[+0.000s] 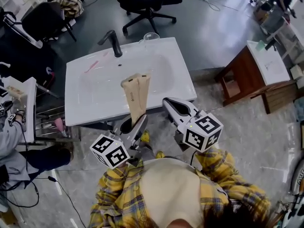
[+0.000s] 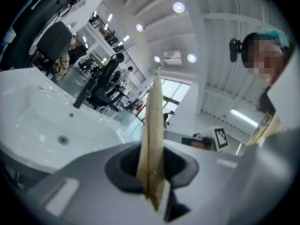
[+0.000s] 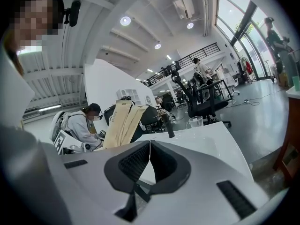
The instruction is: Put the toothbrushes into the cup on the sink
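Count: two grippers, two packets, one loose toothbrush, one cup, one faucet.

The left gripper [image 1: 136, 123] is clamping the lower end of two flat, long tan kraft-paper packets [image 1: 137, 95]. They are standing nearly upright over the front edge of the glossy white rectangular sink [image 1: 180, 75] and fanning slightly apart at the top. In the left gripper view they are showing edge-on as a thin creased strip [image 2: 153, 125] pinched between the dark pads. Their contents are not showing.

The right gripper [image 1: 168, 102] is hovering just beside the packets, its jaws pressing together on nothing.

One slim pink toothbrush [image 1: 91, 66] is lying flat on the sink's left deck. One clear round cup [image 1: 151, 36] is standing at the back rim, near the curved matte black faucet [image 1: 113, 41].
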